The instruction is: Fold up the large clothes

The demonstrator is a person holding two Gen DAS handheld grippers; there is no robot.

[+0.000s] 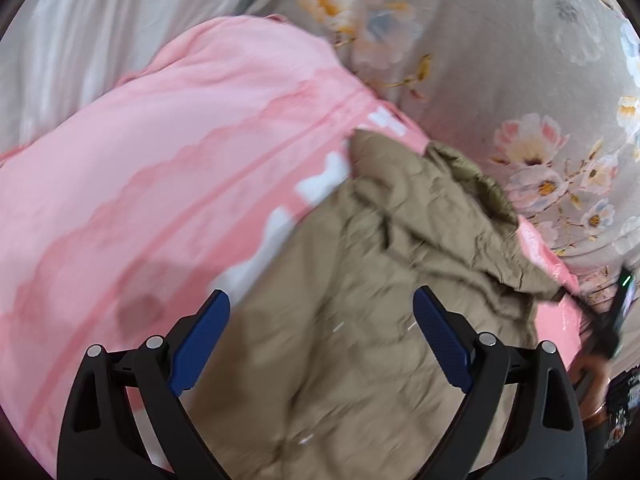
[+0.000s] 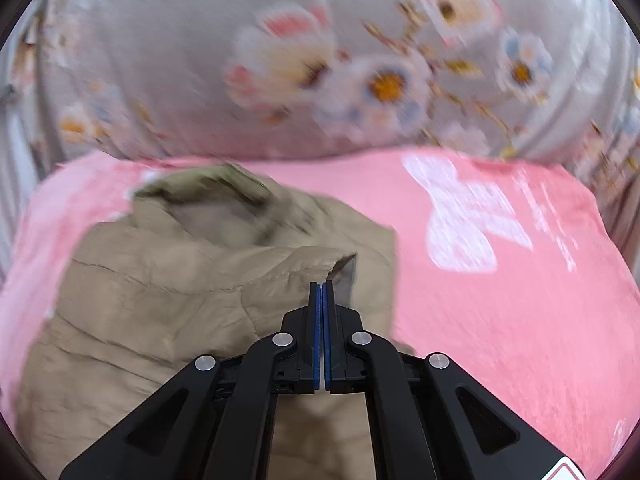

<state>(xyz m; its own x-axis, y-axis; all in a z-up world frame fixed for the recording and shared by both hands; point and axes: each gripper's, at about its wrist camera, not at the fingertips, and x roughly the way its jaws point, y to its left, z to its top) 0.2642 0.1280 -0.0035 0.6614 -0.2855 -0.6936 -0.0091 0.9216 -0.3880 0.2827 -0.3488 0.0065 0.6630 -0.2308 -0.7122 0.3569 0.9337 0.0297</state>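
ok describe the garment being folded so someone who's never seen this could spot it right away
Start from the grey floral bedding, then come down to the pink blanket with white shapes spread over it. On that blanket lies the khaki jacket, quilted and rumpled. It is the only dull tan, unpatterned thing there.

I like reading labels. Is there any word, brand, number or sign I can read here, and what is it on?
Pink blanket: white shapes and what may be lettering, too blurred to read.
Tan jacket: no text shows.
Floral sheet: flowers only, no words.
Nothing here can be read.
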